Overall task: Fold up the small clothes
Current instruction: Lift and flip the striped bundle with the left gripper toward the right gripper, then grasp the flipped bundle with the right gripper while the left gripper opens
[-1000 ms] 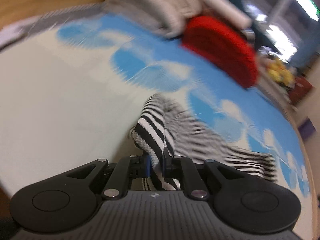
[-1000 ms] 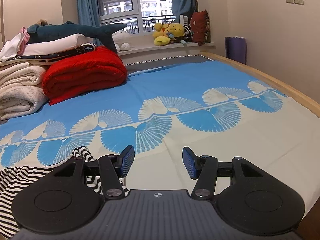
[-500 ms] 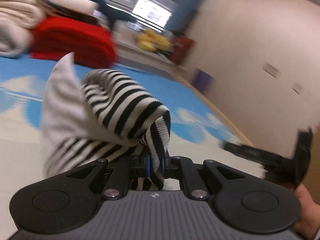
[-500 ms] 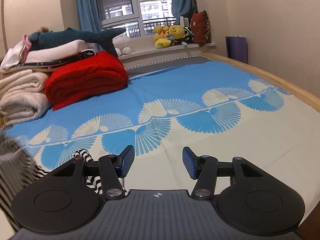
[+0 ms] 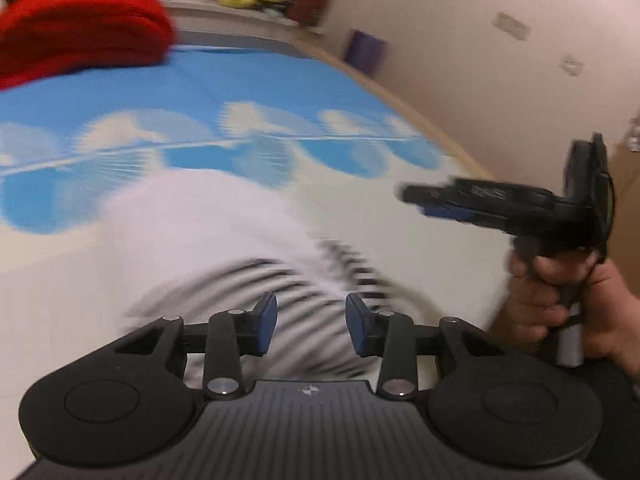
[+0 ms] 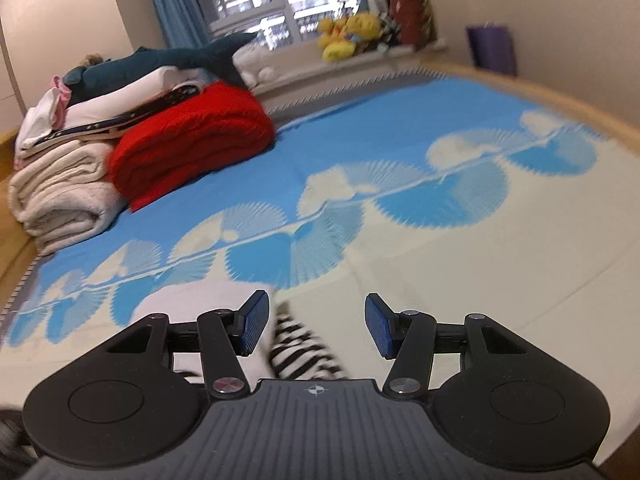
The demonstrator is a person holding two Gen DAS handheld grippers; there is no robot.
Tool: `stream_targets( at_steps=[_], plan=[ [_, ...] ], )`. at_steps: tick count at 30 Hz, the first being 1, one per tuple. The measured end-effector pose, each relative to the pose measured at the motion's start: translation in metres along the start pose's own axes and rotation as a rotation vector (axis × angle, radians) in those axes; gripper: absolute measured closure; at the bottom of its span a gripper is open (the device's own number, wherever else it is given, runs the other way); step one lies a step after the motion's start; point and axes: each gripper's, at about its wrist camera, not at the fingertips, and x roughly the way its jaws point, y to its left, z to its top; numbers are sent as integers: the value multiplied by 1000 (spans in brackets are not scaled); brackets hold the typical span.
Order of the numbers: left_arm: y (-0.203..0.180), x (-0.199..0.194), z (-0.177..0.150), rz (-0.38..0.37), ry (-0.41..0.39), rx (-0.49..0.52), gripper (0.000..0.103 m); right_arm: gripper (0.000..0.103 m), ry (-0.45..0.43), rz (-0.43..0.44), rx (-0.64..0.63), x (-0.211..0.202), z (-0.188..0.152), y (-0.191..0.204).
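A home bedroom is shown: a bed (image 6: pixel 460 152) fills the frame, folded blankets (image 6: pixel 192 140) are stacked at upper left, and plush toys (image 6: pixel 348 32) are lined along the windowsill (image 6: pixel 360 64).

Left tongs (image 5: pixel 311 326): matte black body with ribbed grey deck, small cross-in-circle mark, two round side discs, silver pivot screws, blue pads (image 5: pixel 267 322). Right tongs (image 6: pixel 316 326): same build; seen side-on, a black pistol-grip handle in a bare hand (image 5: pixel 560 304).
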Motion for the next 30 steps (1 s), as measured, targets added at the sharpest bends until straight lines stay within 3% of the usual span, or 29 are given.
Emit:
stream_targets(
  at_steps=[3, 5, 9, 11, 15, 16, 17, 18, 20, 22, 24, 27, 30],
  plan=[
    [38, -3, -8, 108, 24, -60, 47, 48, 99, 48, 22, 25, -2, 11],
    [56, 3, -18, 133, 25, -134, 39, 48, 153, 64, 20, 41, -4, 20],
    [74, 23, -27, 115, 109, -335, 33, 47, 248, 48, 68, 76, -7, 30],
    [75, 28, -29, 100, 102, -356, 24, 47, 297, 33, 105, 94, -10, 30],
    [75, 45, -33, 96, 179, -386, 22, 47, 355, -9, 133, 122, -17, 34],
    [79, 47, -36, 89, 191, -402, 22, 52, 359, -8, 134, 125, -18, 36],
    [80, 49, -36, 87, 197, -406, 22, 63, 355, 5, 128, 126, -18, 38],
    [82, 51, -36, 90, 197, -401, 22, 96, 339, 34, 115, 124, -17, 43],
    [80, 51, -32, 106, 197, -376, 21, 98, 257, 72, 102, 112, -9, 47],
    [78, 49, -31, 100, 201, -358, 19, 99, 126, 130, 170, 89, 3, 38],
    [74, 53, -32, 93, 231, -312, 18, 102, 57, 86, 240, 76, 10, 20],
    [64, 66, -41, 149, 309, -213, 17, 102, 205, -98, 179, 95, -1, 11],
    [61, 71, -46, 153, 340, -178, 17, 102, 251, -116, 83, 104, -8, 22]
  ],
)
